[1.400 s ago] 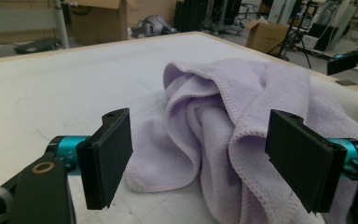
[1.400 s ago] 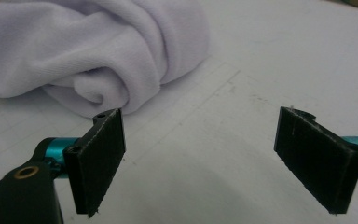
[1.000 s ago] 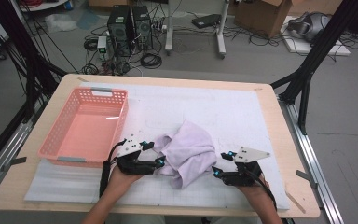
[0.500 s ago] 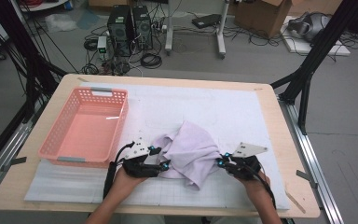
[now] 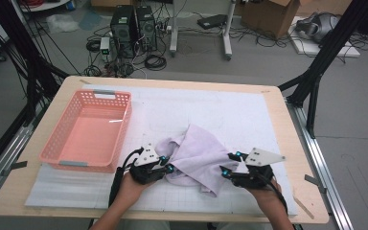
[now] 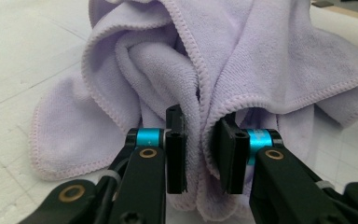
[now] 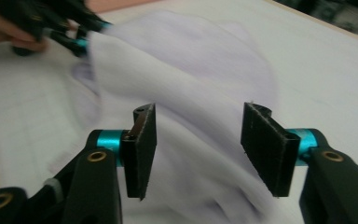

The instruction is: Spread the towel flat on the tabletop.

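Jaws first: your left gripper (image 6: 200, 154) has just been closing, and its two black pads now pinch a bunched fold of the lilac towel (image 6: 242, 60) between them, with stitched hem edges running down into the narrow gap. In the high view that left gripper (image 5: 165, 165) sits at the towel's (image 5: 199, 158) left edge, low on the white mat (image 5: 249, 110).

Your right gripper (image 7: 198, 149) has just been opening; its pads stand well apart, and the towel (image 7: 191, 74) lies beyond and beneath them, not pressed by either pad. From above, the right gripper (image 5: 227, 167) is at the towel's right edge, its grey plate pointing right.

You have the towel crumpled in a heap between your two hands, on the near half of the mat, well apart from the pink basket (image 5: 57, 143) that stands at the left of the wooden table (image 5: 294, 158).

Hard to make out: the right gripper view is blurred, so you cannot tell from it whether the cloth brushes the pads' inner faces. In the left gripper view, the lower end of the pinched fold is cut off by the frame. From above, both sets of jaw tips are partly hidden by cloth and gripper bodies.
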`<state>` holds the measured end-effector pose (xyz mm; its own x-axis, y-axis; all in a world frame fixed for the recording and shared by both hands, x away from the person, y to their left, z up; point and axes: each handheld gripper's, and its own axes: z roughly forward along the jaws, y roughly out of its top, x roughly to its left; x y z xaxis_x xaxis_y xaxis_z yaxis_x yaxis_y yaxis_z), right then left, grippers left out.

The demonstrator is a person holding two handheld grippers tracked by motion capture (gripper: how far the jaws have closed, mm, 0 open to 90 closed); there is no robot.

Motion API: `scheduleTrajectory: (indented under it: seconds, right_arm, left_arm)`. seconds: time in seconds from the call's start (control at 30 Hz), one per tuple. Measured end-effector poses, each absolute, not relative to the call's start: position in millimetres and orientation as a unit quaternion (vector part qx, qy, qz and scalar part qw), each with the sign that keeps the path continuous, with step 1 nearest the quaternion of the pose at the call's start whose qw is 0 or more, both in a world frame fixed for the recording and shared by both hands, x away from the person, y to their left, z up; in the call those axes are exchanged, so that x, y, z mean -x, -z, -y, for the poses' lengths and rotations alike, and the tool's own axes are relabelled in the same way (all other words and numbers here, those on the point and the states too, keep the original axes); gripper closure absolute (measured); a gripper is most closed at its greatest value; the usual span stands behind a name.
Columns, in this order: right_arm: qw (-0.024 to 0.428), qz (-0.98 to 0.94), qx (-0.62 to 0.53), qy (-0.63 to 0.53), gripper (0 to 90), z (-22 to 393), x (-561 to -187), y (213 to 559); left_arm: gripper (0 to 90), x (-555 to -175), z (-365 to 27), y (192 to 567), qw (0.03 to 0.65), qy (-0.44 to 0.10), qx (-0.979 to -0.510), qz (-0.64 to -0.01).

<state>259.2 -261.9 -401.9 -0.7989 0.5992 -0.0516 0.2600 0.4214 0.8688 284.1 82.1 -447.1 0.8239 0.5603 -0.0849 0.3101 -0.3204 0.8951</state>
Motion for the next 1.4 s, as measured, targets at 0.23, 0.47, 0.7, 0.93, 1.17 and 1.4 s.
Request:
scheduleTrajectory:
  seconds: [0.23,0.47,0.7,0.93,1.17,1.4]
  right_arm:
    - [0.185,-0.858,-0.212,-0.43,48.9,211,-278,414]
    - [0.185,-0.856,-0.223,-0.428,87.9,221,-288,409]
    - [0.234,-0.811,-0.309,-0.439,87.9,275,-288,394]
    - [0.275,-0.778,-0.411,-0.389,87.3,333,-289,399]
    - [0.275,-0.763,-0.404,-0.423,53.4,335,-277,385]
    - [0.192,-0.846,-0.275,-0.414,50.8,260,-277,395]
  left_arm:
    - [79.3,-279,-80,442,0.541,-0.133,-0.791,-0.252]
    - [61.2,-280,-78,442,0.555,-0.128,-0.782,-0.255]
    - [45.4,-281,-75,445,0.539,-0.129,-0.789,-0.266]
    - [48.1,-283,-74,448,0.515,-0.133,-0.798,-0.284]
    - [74.1,-281,-69,448,0.499,-0.147,-0.809,-0.275]
    - [79.4,-281,-77,445,0.504,-0.16,-0.8,-0.283]
